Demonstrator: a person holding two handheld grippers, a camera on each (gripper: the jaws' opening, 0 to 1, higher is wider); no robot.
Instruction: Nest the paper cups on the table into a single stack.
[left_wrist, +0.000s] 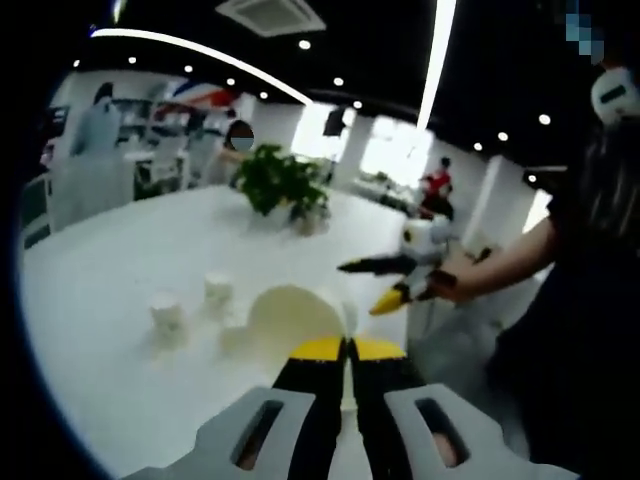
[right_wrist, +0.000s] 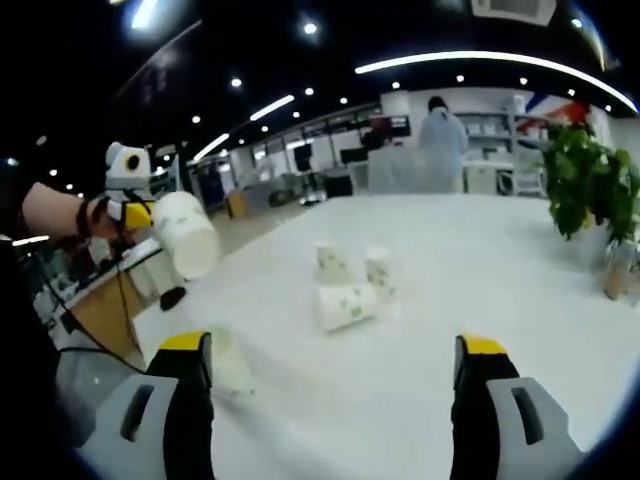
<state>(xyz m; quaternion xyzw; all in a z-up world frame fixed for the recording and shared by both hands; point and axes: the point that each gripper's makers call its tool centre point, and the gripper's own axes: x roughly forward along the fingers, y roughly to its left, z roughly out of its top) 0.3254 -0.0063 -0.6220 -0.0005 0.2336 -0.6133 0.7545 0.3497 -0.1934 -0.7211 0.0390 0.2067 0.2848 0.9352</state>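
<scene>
At nine o'clock of right gripper view, left gripper (right_wrist: 150, 213) pinches paper cup (right_wrist: 188, 234) aloft. Right gripper (right_wrist: 335, 365) spread wide, empty. Three cups (right_wrist: 352, 285) at centre of table (right_wrist: 480, 260), one tipped, probably. Light, crushable; grip rim wall gently.

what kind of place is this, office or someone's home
Most likely an open-plan office or showroom, not a home: long strip lights on a dark ceiling, a big white table with a potted plant, and desks and shelving behind.
</scene>
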